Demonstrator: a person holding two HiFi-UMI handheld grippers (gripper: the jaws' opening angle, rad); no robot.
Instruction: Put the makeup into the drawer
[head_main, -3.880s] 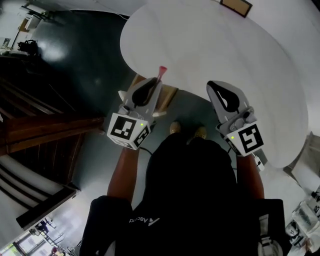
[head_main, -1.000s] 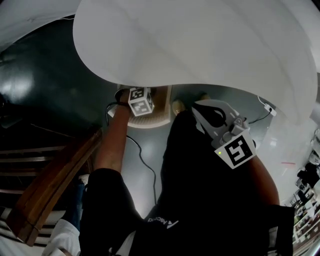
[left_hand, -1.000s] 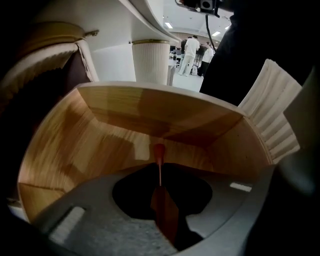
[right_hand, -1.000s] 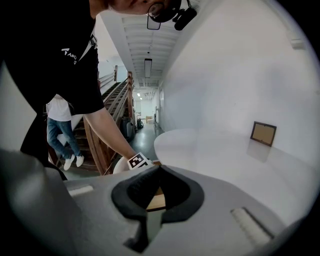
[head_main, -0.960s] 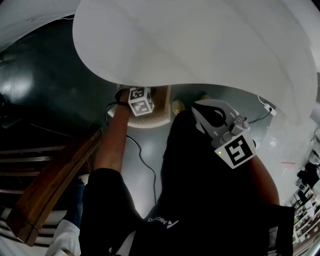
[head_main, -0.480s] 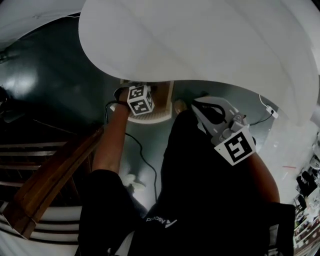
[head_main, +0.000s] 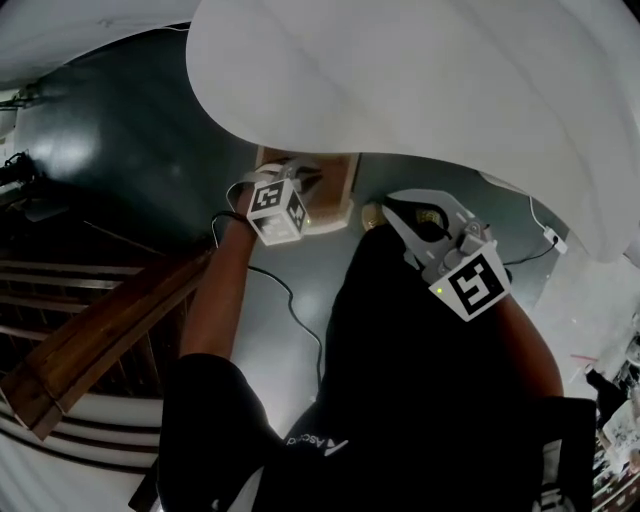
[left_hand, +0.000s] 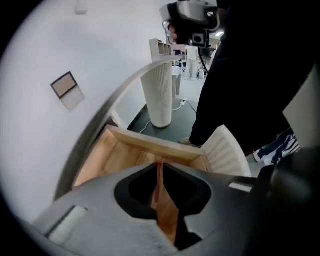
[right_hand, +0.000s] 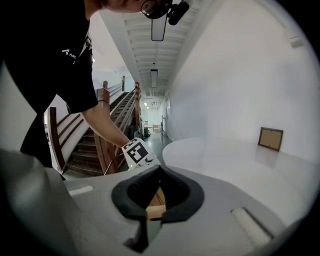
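The makeup (left_hand: 158, 182), a thin pink-red stick, is lying on the pale wooden floor of the drawer (left_hand: 150, 143). I am seeing it through the narrow slit of my left gripper (left_hand: 159, 164), which is hanging right above it and pointing steeply down into the open box. Those jaws have just been closing and are now standing only slightly apart. Their pads are not pressing on the stick, and nothing else is sitting between them. The stick is running lengthwise toward the drawer's far wall.

The drawer is sticking out from under the edge of the round white table (head_main: 430, 80). A ribbed white panel (left_hand: 227, 150) is showing just beside the drawer's right corner, and beyond it a ribbed white column (left_hand: 159, 95) is standing on the dark floor (head_main: 150, 130).

My right gripper (right_hand: 159, 169) is hovering off to the side, well apart from the stick, and is aiming only gently downward. Its jaws are resting together with nothing in them, and a strip of the drawer's wood is showing past them. In the right gripper view my left arm (right_hand: 102, 127) is reaching down, with the marker cube (right_hand: 137, 152) at its end. A wooden staircase (right_hand: 80, 145) is rising behind it, and a small frame (right_hand: 270, 139) is sitting at the table's far side. A black cable (head_main: 295, 310) is trailing across the floor below my left arm.
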